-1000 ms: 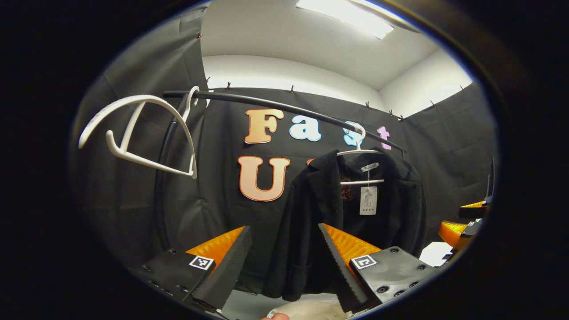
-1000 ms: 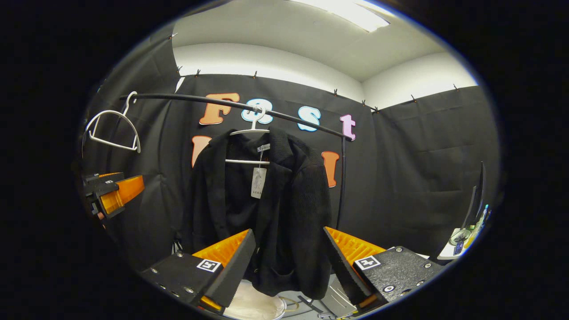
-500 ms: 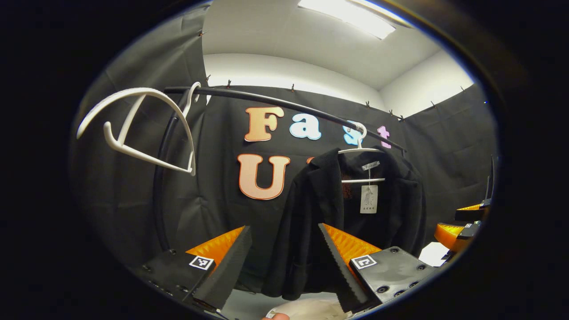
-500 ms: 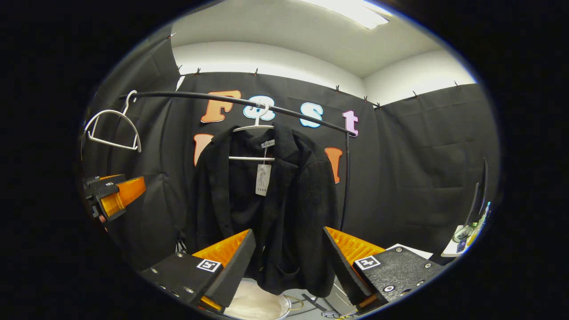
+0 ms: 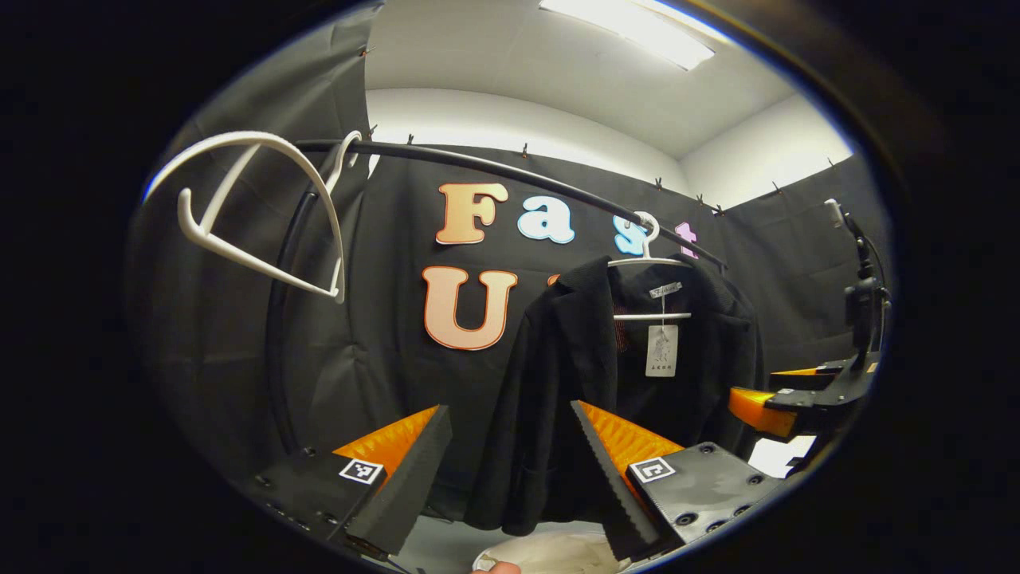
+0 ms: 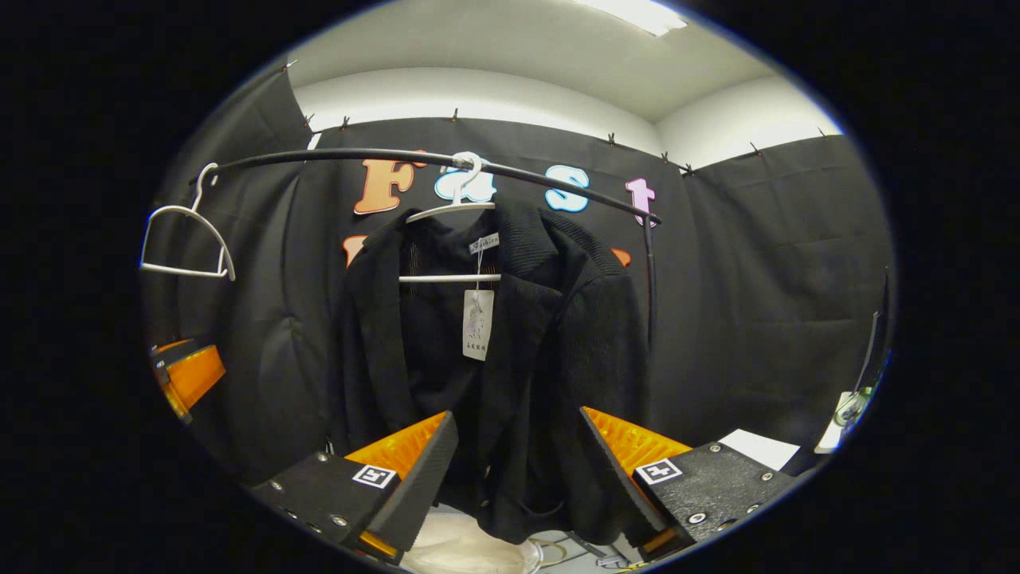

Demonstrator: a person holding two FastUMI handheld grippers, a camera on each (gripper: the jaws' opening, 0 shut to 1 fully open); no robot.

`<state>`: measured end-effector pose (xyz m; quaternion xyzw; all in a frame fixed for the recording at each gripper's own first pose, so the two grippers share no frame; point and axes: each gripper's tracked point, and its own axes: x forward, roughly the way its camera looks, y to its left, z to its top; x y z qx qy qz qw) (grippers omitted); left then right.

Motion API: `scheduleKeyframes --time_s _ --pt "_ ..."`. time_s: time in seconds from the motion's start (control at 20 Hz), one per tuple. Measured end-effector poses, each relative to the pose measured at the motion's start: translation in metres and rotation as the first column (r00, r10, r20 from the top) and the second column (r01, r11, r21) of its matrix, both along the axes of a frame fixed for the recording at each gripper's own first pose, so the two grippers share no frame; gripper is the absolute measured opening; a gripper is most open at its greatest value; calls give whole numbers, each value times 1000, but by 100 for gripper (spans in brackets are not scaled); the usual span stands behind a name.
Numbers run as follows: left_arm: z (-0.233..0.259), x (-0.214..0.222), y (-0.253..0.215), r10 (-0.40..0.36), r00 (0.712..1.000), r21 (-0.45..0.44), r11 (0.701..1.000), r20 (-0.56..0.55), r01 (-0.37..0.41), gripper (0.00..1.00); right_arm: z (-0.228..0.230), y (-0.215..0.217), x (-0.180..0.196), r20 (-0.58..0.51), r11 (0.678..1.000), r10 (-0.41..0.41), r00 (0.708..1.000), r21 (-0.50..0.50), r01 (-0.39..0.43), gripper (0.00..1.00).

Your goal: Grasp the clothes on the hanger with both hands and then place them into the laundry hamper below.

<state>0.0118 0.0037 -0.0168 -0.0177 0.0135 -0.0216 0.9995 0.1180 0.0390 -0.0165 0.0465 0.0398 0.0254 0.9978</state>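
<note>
Jacket (image 6: 510, 359) on its white hanger (image 6: 450, 211) is looming larger as right gripper (image 6: 518, 470) and left gripper (image 5: 510, 470), both spread and empty, are closing in; hamper (image 6: 462, 550) waiting below.

Left gripper view: low, tilted upward, facing the rail (image 5: 510, 171) from its left end; empty hanger (image 5: 255, 215) near, upper left. Right gripper view: low, closer, square to the jacket (image 6: 494, 367). Shared: rail, jacket, both hangers.
</note>
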Motion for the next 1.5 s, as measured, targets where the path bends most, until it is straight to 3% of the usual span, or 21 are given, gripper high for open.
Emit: scheduleKeyframes --time_s 0.3,0.45,0.6,0.7,1.0,1.05,1.1,1.45,1.5 --pt "-6 50 -49 -143 990 -79 986 14 144 96 -20 13 81 -55 997 2 998 75 2 93" --pt "-19 91 -83 -193 981 -92 977 19 193 100 -33 4 106 -96 995 -35 995 90 43 94" --pt "-43 131 -105 -198 980 -82 977 -6 197 96 -39 -13 126 -123 992 -86 989 86 97 94" --pt "-57 153 -113 -178 984 -85 981 -27 175 96 -38 -15 136 -123 991 -73 990 105 86 93" --pt "-80 198 -122 -127 991 -106 987 -50 121 100 -40 -23 141 -94 997 -68 993 31 71 65" --pt "-79 202 -123 -123 992 -107 987 -41 118 97 -40 -23 143 -88 998 -66 994 9 67 53" --pt "-79 207 -123 -118 992 -105 988 -35 113 97 -39 -22 143 -79 998 -62 995 -16 61 59" --pt "-74 228 -102 -68 997 -102 993 -21 65 100 -35 -28 135 -28 989 -60 998 -135 55 26" --pt "-71 227 -96 -62 998 -106 993 -16 60 92 -34 -30 133 -24 989 -63 998 -138 59 17"
